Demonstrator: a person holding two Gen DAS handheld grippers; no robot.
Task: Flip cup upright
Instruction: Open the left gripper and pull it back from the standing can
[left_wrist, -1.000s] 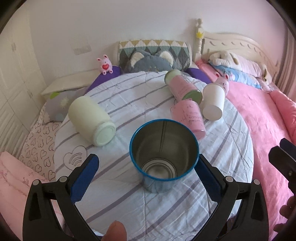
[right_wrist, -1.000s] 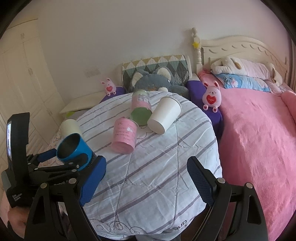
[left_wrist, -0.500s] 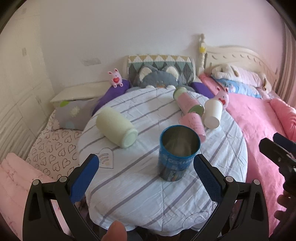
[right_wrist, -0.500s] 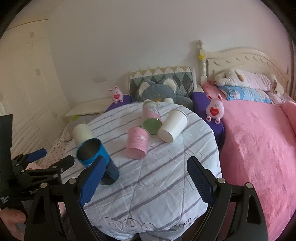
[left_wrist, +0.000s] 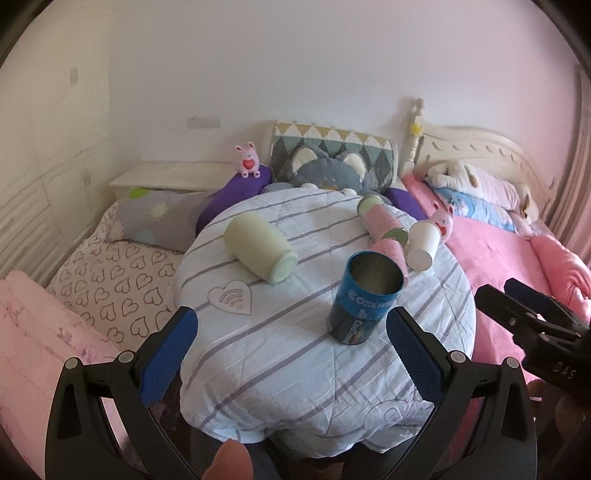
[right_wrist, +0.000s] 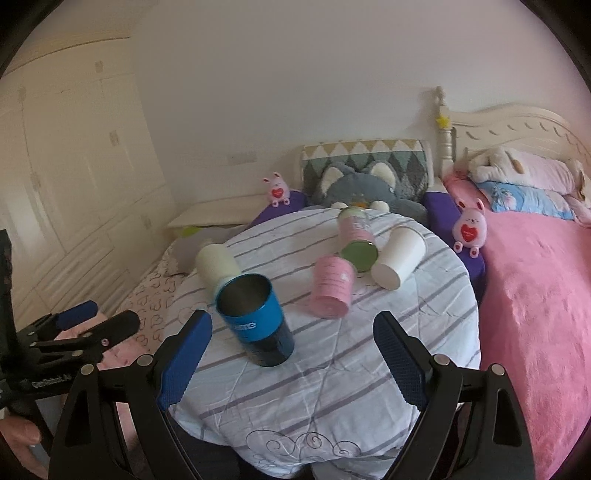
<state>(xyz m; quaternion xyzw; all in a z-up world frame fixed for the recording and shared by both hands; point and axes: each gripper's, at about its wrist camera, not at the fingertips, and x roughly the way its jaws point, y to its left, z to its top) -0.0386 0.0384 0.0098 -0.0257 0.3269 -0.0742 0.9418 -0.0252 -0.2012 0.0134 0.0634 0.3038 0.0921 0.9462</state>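
A blue metal cup stands upright, mouth up, on the round striped table; it also shows in the right wrist view. My left gripper is open and empty, pulled back from the cup near the table's front edge. My right gripper is open and empty, just in front of the table. A pale cream cup, a pink-and-green cup and a white paper cup lie on their sides. A pink cup stands mouth down behind the blue one.
A pink bed lies to the right of the table. Pillows and a grey plush cat sit behind it. A heart-print mattress is to the left. White wardrobes line the left wall.
My left gripper has backed away and risen from the blue cup, which stays upright on the table. Both views have pulled back from the table.
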